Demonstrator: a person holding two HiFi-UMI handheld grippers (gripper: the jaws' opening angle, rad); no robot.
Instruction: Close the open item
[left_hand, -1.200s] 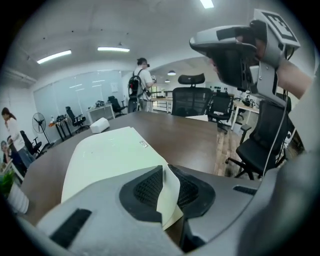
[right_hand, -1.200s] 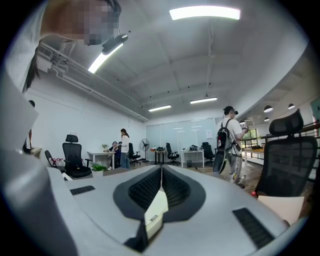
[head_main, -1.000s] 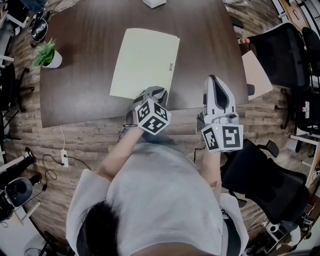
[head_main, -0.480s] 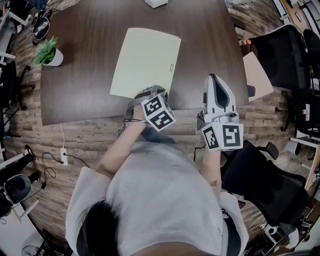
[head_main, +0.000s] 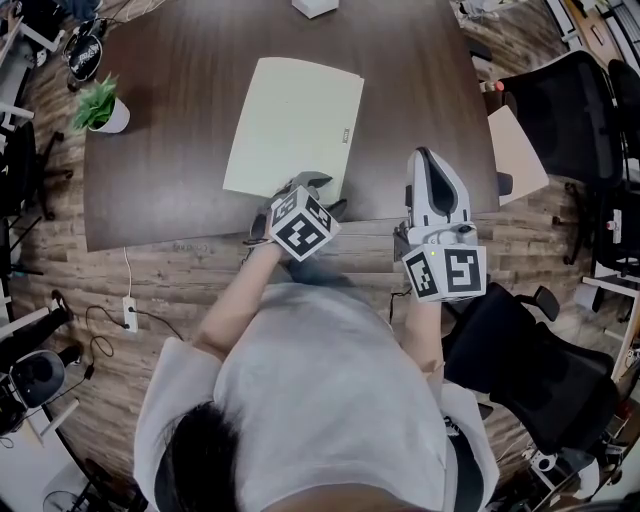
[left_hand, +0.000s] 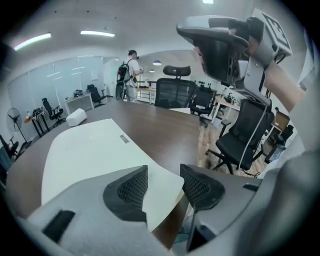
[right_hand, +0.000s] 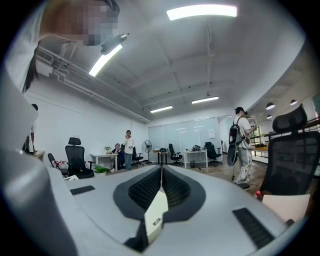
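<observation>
A pale closed folder (head_main: 295, 120) lies flat on the dark brown table (head_main: 170, 150), with a small label (head_main: 346, 133) near its right edge. My left gripper (head_main: 318, 192) is at the folder's near corner. Its jaws are opening. In the left gripper view the folder (left_hand: 95, 150) has that corner in the gap of the left gripper (left_hand: 165, 175), and the pads (left_hand: 132, 186) stand clear of it. My right gripper (head_main: 425, 158) points away over the table's front edge to the right of the folder. In its own view the right gripper (right_hand: 161, 172) is shut on nothing.
A potted plant (head_main: 98, 108) stands at the table's left end and a white box (head_main: 312, 6) at the far edge. Black office chairs (head_main: 560, 110) and a tan board (head_main: 515, 150) crowd the right side. A power strip (head_main: 130, 312) lies on the floor. A person with a backpack (left_hand: 131, 75) stands far off.
The left gripper's jaws have spread apart at the folder's near corner, and the gripper has turned and drawn back a little. The right gripper has held still.
</observation>
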